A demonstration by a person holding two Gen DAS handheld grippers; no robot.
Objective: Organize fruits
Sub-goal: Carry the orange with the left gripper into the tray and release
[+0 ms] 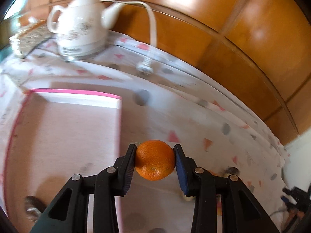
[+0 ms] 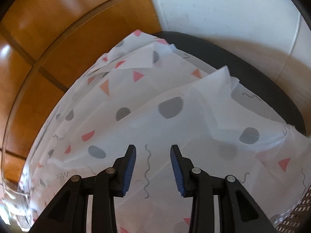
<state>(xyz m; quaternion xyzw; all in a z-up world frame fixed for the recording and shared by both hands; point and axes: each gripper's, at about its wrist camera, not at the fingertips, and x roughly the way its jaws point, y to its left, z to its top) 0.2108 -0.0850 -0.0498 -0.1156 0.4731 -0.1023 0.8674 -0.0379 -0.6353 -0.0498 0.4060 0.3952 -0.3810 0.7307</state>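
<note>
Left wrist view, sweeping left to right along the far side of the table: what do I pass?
Woven mat → white teapot → white cord ending in its plug. Nearer, the left gripper holds the orange.

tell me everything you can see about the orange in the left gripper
The orange is small, round and bright, with dimpled, glossy peel and a small dark navel spot facing the camera. It looks whole and unpeeled. The left gripper clamps it on both sides, jaws touching its peel, holding it above the patterned tablecloth, just right of a pink-edged tray.
</note>
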